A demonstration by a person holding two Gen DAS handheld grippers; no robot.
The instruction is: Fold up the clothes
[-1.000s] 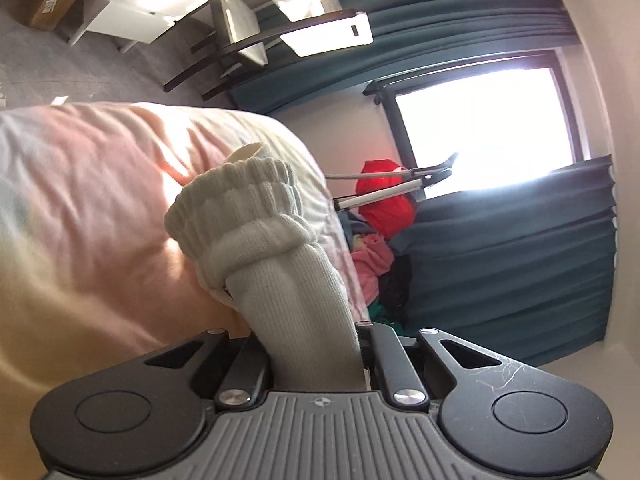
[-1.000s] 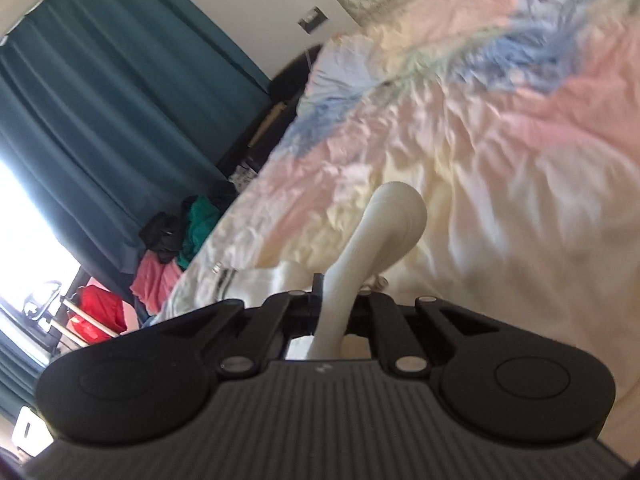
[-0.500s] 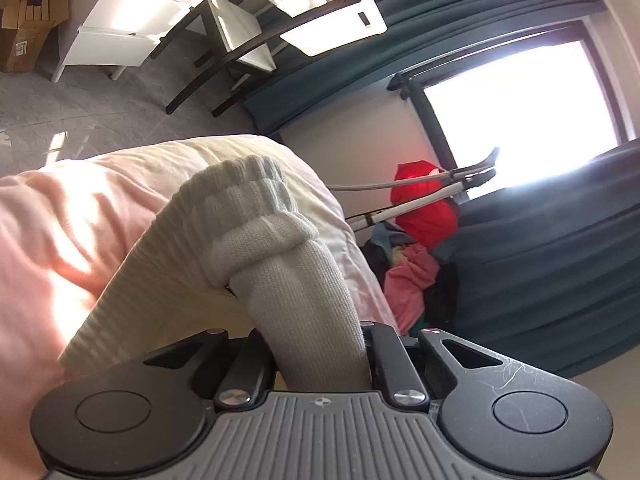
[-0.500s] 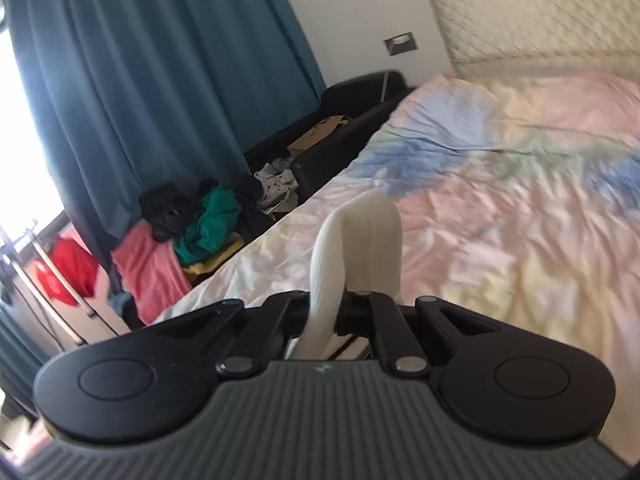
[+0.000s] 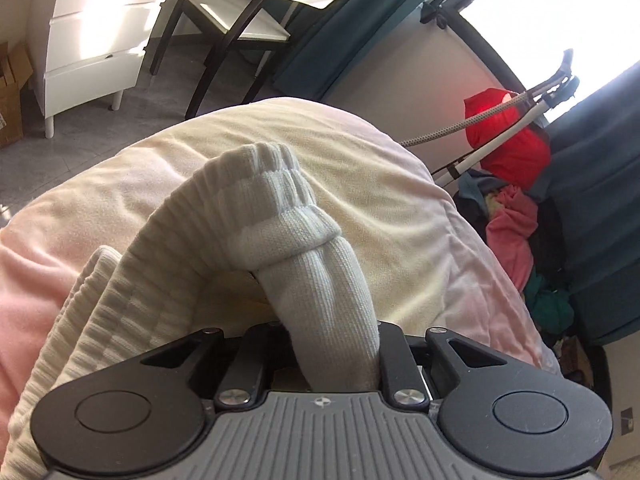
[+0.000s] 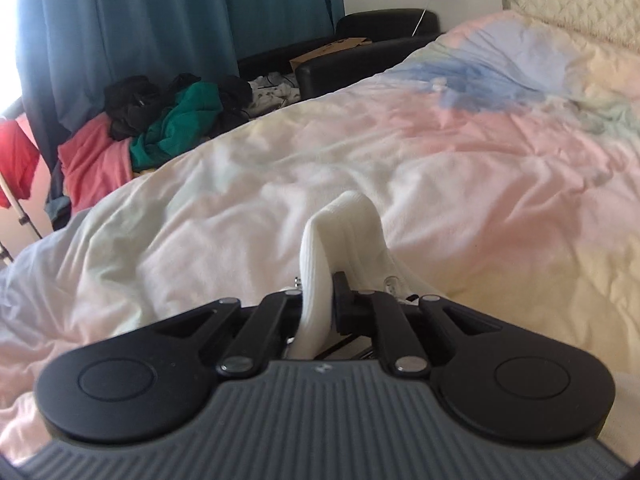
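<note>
The white ribbed garment (image 5: pixel 280 240) is bridging both tongs, its long axis running between them above the pastel duvet (image 5: pixel 360 152); the left gripper (image 5: pixel 320 344) is gripping a knitted cuff end that rises toward twelve o'clock and drapes off to eight, jaws just easing apart yet fabric pinched. The right gripper (image 6: pixel 320 296) is pinching a narrow fold (image 6: pixel 344 224) at twelve o'clock, jaws likewise just loosening; a clothes pile (image 6: pixel 160 120) is lying at ten o'clock, well apart, nothing blocking the lay-down.
</note>
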